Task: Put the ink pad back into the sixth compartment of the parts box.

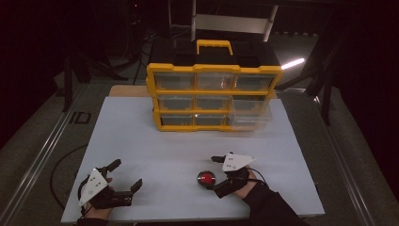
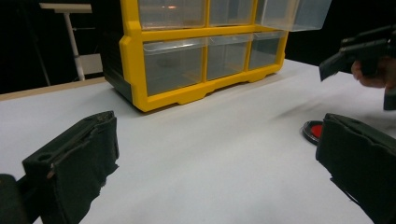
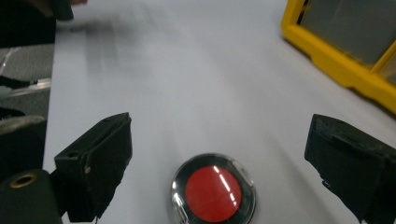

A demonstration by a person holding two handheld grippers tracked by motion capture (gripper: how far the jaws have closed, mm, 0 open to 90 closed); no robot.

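Red and round, the button [image 1: 206, 179] lies flat on the white desk [image 1: 188, 146] near the front edge, right of centre. It has a red face inside a shiny dark rim. The right gripper [image 1: 217, 175] sits just right of it, jaws spread wide, one jaw reaching past the far side of the button and the other at its near side; neither jaw touches it. In the right gripper view the button [image 3: 214, 195] lies low between the two black jaws, closer to the left one, with bare desk [image 3: 187, 79] on both sides of it. A hand [image 1: 244, 186] in a dark sleeve holds this gripper from the near edge.

The left gripper [image 1: 126, 175] rests at the near left of the desk, well apart from the button, its jaws also wide open and holding nothing. In the left gripper view its jaws stand far apart over the desk [image 2: 210, 140], and the button [image 2: 314, 131] peeks out beside the right jaw, partly hidden by it; the right gripper [image 2: 359, 53] shows farther off at the right edge.

At the far middle of the desk stands a yellow organiser [image 1: 214, 96] with a handle on top and three rows of clear drawers. A drawer [image 1: 251, 113] at its lower right is pulled out toward the near side. The organiser [image 2: 201, 51] and the open drawer [image 2: 292, 13] also show in the left gripper view.
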